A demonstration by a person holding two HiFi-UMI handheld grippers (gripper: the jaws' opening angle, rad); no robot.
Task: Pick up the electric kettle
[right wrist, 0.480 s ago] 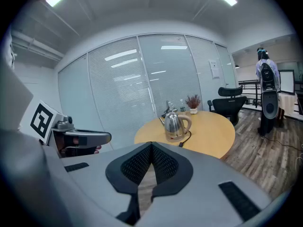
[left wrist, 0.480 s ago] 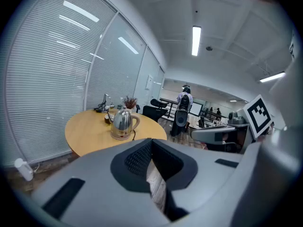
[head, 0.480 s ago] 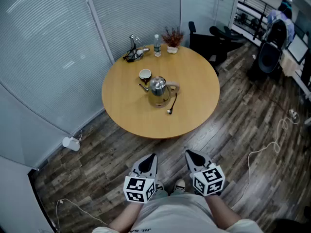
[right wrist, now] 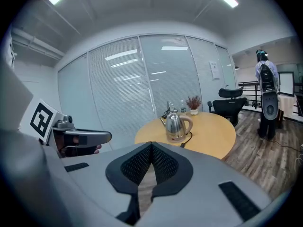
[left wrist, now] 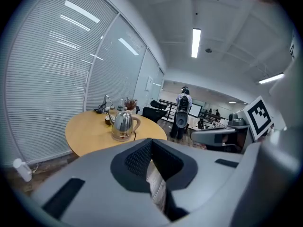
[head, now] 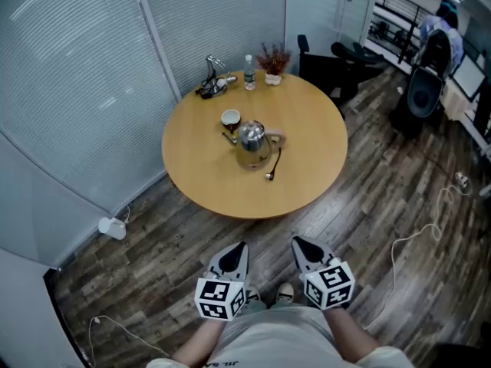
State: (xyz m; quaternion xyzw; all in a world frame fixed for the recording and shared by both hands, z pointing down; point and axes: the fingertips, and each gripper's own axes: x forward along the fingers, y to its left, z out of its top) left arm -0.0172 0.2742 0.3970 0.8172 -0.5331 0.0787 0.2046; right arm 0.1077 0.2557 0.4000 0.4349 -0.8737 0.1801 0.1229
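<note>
Hovering short of the table
Left gripper and right gripper are pointing slightly downward, jaws closed, empty; electric kettle well apart.

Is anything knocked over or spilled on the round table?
Nothing is spilled or tipped. The electric kettle stands upright near the middle of the round table, a cup beside it; the water bottle and potted plant stand upright at the far edge. The only loose end: the kettle's cord trails on the tabletop, plug lying free.
</note>
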